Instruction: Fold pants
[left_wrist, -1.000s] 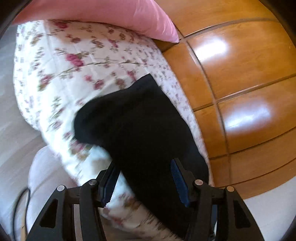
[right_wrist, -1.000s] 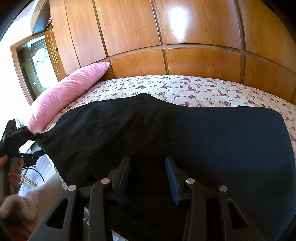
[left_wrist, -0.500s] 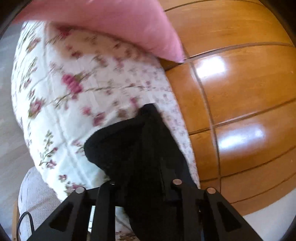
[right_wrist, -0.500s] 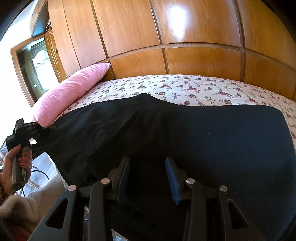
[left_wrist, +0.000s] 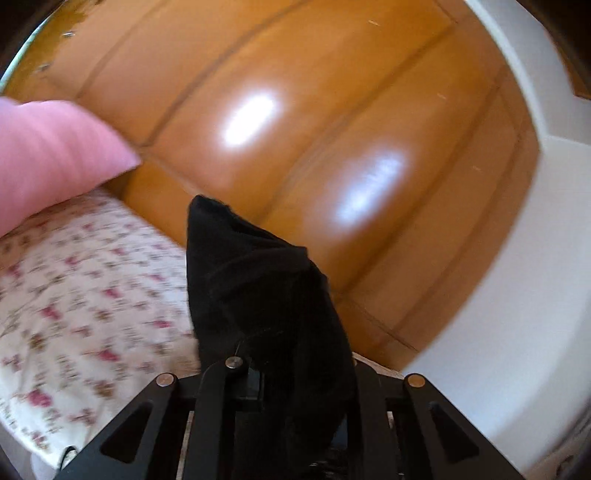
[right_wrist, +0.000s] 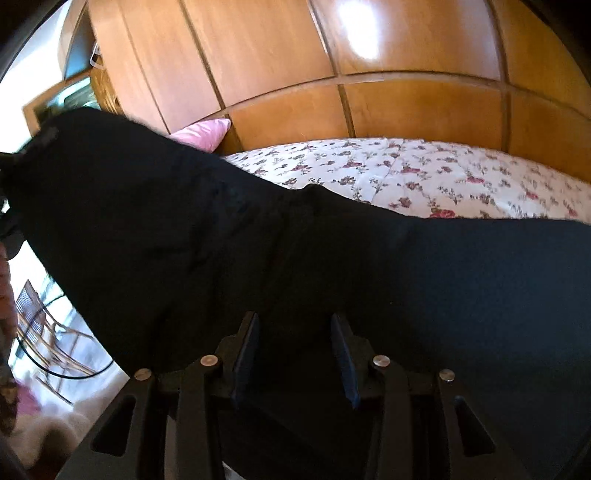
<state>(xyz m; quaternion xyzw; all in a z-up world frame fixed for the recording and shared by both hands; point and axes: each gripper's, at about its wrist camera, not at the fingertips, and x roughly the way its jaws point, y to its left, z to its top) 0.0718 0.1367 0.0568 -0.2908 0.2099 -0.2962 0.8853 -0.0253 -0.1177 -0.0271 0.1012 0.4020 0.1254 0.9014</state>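
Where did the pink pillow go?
The pink pillow is at the left edge of the left wrist view, on the flowery bedspread against the wooden headboard, left of the pants.

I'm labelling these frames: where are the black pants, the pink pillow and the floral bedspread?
black pants (right_wrist: 332, 266): right wrist view, middle of the cloth.
pink pillow (left_wrist: 48, 155): left wrist view, its face.
floral bedspread (right_wrist: 424, 173): right wrist view, bare top.

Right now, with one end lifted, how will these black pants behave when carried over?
The black pants look floppy: the raised end sags from the left gripper. Probably light, since one pinch holds it. It may bunch rather than fold flat on the floral bedspread.
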